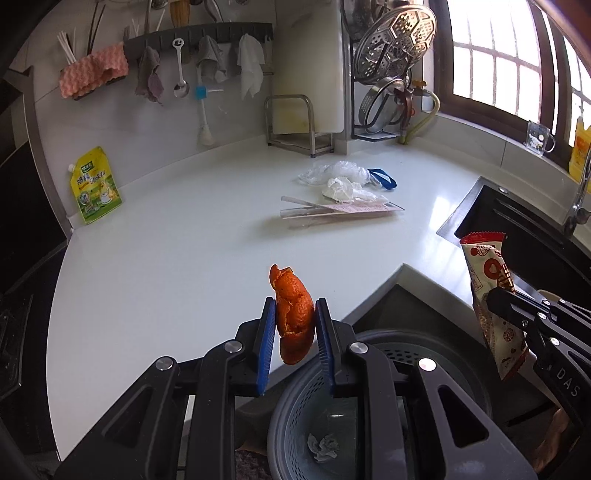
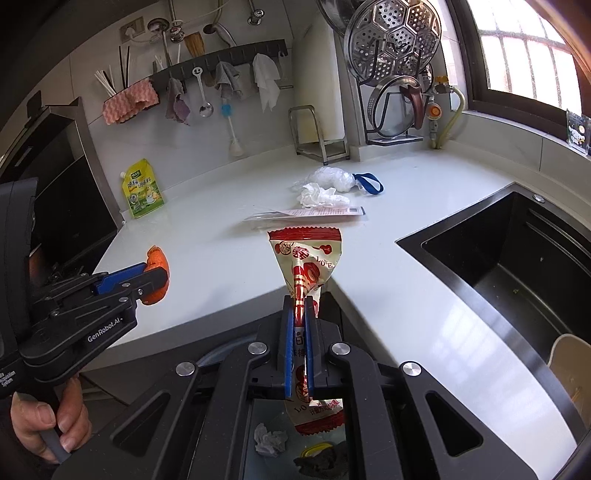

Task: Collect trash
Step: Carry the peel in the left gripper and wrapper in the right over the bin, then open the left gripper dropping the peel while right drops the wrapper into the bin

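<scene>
Both grippers hang off the countertop's (image 1: 155,240) front edge, over a gray bin (image 1: 295,413) holding crumpled scraps. The right gripper (image 2: 300,306) points forward, its 2 jaws clamped on a red-and-cream snack wrapper (image 2: 308,266). The left gripper (image 1: 295,314), beside it, pinches an upright orange peel (image 1: 293,314).

Countertop (image 1: 166,258): white, bent round a corner.
Sink (image 2: 517,266): black, sunk into the countertop at the right.
Yellow-green spouted pouch (image 1: 95,186): upright against the wall at the left.
Wall rail (image 1: 207,31): carries a pink cloth (image 1: 92,70), a grey rag (image 1: 149,74), a spoon (image 1: 180,68) and a white cloth (image 1: 251,64).
Steamer rack (image 2: 399,33): propped on a wire stand.
Cutting board (image 1: 308,66): upright in a metal holder.
Window (image 1: 517,51): bright, barred.
</scene>
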`<state>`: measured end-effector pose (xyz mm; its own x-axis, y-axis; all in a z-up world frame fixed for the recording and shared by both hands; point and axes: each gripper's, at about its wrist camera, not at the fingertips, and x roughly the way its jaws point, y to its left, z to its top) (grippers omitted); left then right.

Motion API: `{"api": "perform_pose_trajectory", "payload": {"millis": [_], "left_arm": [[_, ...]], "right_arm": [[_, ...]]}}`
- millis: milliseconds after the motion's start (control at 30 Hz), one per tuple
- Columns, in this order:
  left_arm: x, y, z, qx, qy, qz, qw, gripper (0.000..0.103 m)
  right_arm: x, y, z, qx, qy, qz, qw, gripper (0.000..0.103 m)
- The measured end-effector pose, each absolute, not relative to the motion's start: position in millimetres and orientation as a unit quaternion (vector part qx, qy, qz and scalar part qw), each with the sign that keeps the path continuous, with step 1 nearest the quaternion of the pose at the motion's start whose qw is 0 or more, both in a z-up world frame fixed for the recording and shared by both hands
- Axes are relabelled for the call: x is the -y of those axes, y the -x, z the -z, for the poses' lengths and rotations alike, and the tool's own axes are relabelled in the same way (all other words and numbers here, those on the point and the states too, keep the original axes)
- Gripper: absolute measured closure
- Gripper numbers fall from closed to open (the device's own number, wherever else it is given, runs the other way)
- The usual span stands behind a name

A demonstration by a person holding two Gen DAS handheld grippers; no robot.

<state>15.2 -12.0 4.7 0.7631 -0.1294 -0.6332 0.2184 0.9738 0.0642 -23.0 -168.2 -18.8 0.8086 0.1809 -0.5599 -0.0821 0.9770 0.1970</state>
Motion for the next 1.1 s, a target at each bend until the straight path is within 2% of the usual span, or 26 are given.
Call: {"api": "perform_pose_trajectory", "payload": {"millis": [200,600,1100], "left_arm": [[6,15,16,-0.338,-0.056,0.088,0.935,0.081],[21,36,76,-0.405,-0.051,0.118,0.905,0.081],[23,27,100,-0.438,-0.045,0.121,0.89,0.078]], "right_arm": [[155,53,32,-0.309,-0.075,-0.059,0.946,0.098],[152,81,89,-0.371,-0.074,-0.054,0.924,0.098],[148,72,111,-0.401,-0.074,-0.069,0.91,0.097]]}}
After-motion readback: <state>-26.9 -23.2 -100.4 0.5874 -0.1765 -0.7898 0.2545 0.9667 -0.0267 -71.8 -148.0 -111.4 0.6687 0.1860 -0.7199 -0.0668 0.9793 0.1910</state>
